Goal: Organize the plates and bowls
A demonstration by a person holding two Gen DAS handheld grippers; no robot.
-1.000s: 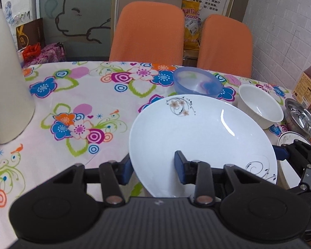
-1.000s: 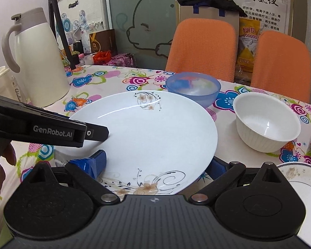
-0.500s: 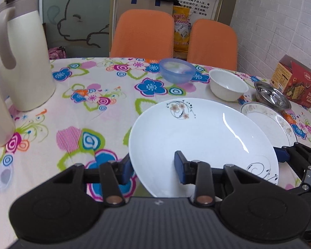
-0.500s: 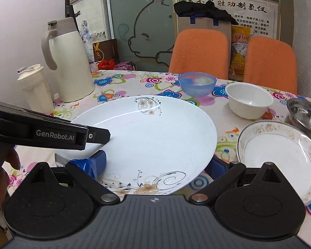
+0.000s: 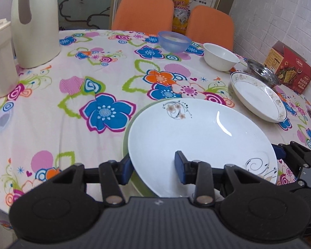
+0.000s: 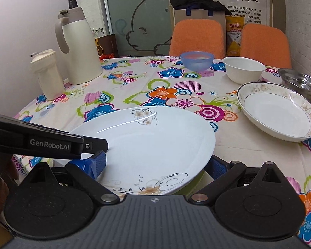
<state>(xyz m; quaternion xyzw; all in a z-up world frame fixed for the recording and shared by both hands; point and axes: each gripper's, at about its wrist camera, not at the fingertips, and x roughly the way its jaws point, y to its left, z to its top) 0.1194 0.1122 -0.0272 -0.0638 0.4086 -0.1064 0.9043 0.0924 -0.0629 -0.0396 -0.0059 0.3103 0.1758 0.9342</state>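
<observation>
While both grippers clamp its near rim, left gripper (image 5: 153, 167) and right gripper (image 6: 155, 167), the large white floral plate (image 5: 199, 145) sits above a pale green plate (image 5: 127, 132); beyond it stand a gold-rimmed dish (image 6: 280, 112), white bowl (image 6: 243, 69), blue bowl (image 6: 197, 60) and cream thermos (image 6: 80, 45).

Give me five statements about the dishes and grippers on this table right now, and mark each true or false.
1. Both grippers hold the large white plate. True: the left gripper and the right gripper each have fingers on its rim.
2. The blue bowl is stacked inside the white bowl. False: they stand side by side, apart.
3. A green plate shows under the large white plate. True.
4. The gold-rimmed plate is held by a gripper. False: it rests on the tablecloth.
5. The thermos lies on its side. False: it stands upright.
</observation>
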